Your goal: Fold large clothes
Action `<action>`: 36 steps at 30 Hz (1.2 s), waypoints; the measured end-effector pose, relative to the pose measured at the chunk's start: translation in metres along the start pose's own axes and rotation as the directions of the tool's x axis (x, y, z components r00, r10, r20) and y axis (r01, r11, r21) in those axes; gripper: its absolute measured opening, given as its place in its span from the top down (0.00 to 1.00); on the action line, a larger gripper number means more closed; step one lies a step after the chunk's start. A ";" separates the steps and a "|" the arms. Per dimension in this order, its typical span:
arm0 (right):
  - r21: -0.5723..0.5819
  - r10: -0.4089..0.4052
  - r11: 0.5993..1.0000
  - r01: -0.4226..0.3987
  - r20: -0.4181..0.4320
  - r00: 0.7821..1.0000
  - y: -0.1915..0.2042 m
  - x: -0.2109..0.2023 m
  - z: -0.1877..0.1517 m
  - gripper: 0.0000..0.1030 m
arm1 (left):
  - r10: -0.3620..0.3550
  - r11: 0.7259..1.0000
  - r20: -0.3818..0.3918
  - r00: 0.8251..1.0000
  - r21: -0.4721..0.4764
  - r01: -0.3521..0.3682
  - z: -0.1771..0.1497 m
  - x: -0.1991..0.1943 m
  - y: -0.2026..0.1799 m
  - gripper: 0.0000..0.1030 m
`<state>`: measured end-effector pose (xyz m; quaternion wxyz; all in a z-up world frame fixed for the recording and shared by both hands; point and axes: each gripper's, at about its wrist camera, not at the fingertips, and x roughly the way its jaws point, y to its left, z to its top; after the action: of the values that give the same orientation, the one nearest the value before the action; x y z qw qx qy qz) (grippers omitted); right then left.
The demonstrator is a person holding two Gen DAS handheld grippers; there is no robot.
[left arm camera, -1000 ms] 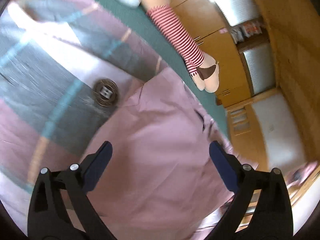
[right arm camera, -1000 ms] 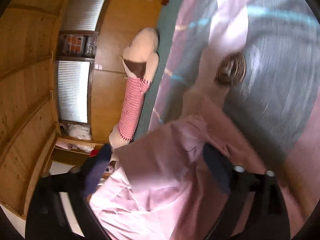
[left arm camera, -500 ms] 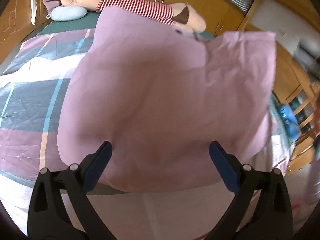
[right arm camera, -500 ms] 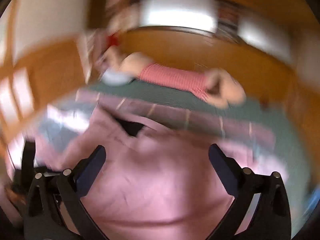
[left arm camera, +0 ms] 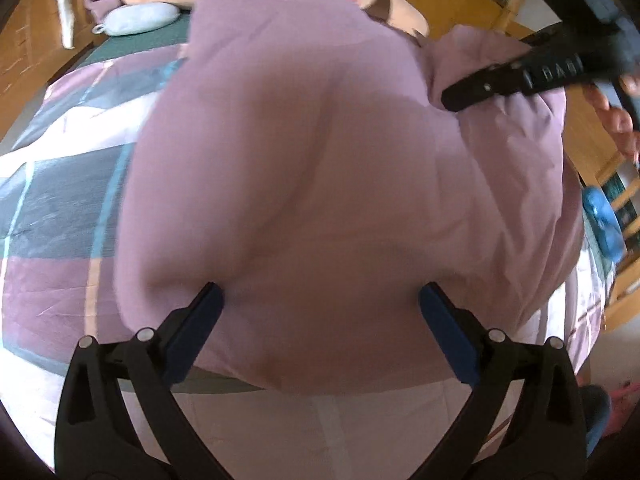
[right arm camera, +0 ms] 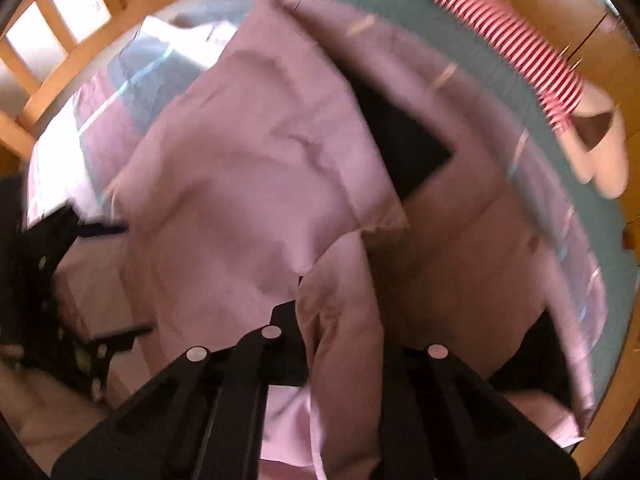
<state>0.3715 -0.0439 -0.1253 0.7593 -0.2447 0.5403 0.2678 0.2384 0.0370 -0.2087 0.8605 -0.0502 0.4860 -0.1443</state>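
A large pink garment [left arm camera: 320,184] billows above the bed and fills most of the left wrist view. My left gripper [left arm camera: 320,312] is open, its blue-padded fingers wide apart under the cloth's near edge. My right gripper [right arm camera: 344,320] is shut on a bunched edge of the pink garment [right arm camera: 248,168], which hangs folded over itself with a dark opening showing. The right gripper also shows in the left wrist view [left arm camera: 520,76] at the garment's upper right corner. The left gripper shows at the left edge of the right wrist view [right arm camera: 80,232].
The bed has a pink, grey and white patchwork cover [left arm camera: 60,208]. A stuffed toy with red-striped body [right arm camera: 516,44] and a pale blue cushion [left arm camera: 136,24] lie at the far side. Wooden cupboards stand behind. A blue object [left arm camera: 604,224] sits right.
The right gripper has closed on the garment's edge and swung around toward the bed. The garment has lifted and billowed closer to the left gripper, which stays open.
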 end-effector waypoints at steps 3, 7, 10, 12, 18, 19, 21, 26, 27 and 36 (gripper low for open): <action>0.167 -0.123 0.982 0.091 0.191 0.974 -0.030 -0.022 0.027 0.96 | -0.001 0.998 0.058 0.998 -0.068 0.005 0.004 -0.015 0.015 0.02; 0.278 -0.252 0.944 0.178 0.258 0.933 -0.057 0.002 0.044 0.95 | 0.045 0.997 0.098 0.994 -0.062 -0.039 0.010 -0.016 0.022 0.02; 0.348 -0.225 0.926 0.145 0.203 0.953 -0.071 0.038 0.036 0.59 | 0.094 0.995 0.049 0.994 -0.043 -0.092 0.012 0.005 0.024 0.02; 0.409 -0.289 0.899 0.157 0.284 0.914 -0.072 0.024 0.030 0.26 | 0.092 0.993 -0.017 0.996 -0.071 -0.093 0.014 0.022 0.030 0.02; 0.472 -0.353 0.880 0.041 0.594 0.723 -0.057 -0.088 -0.049 0.21 | 0.066 0.988 0.002 0.998 -0.142 -0.065 0.020 0.023 0.042 0.02; 0.421 -0.303 0.907 0.024 0.610 0.732 -0.038 -0.094 -0.061 0.21 | 0.071 0.986 0.023 0.997 -0.152 -0.067 0.021 0.019 0.042 0.02; 0.319 -0.187 0.948 -0.015 0.593 0.783 -0.015 -0.087 -0.075 0.21 | 0.107 0.987 0.099 0.989 -0.133 -0.093 0.024 0.003 0.035 0.02; 0.226 -0.073 0.974 -0.017 0.384 0.920 0.016 0.002 -0.091 0.21 | 0.163 0.986 0.258 0.952 -0.023 -0.162 0.034 -0.018 0.011 0.02; 0.234 -0.102 0.972 0.015 0.363 0.926 0.008 0.013 -0.094 0.24 | 0.178 0.984 0.219 0.959 -0.017 -0.178 0.036 -0.007 0.013 0.02; 0.830 -0.451 0.548 0.106 0.186 0.873 -0.231 0.002 -0.196 0.27 | 0.193 0.981 0.096 0.976 -0.050 -0.189 0.037 0.022 0.045 0.02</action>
<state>0.3921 -0.3437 -0.1663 0.9087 0.0934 0.3973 -0.0875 0.2896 0.0717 -0.2183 0.8925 -0.0277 0.4476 -0.0483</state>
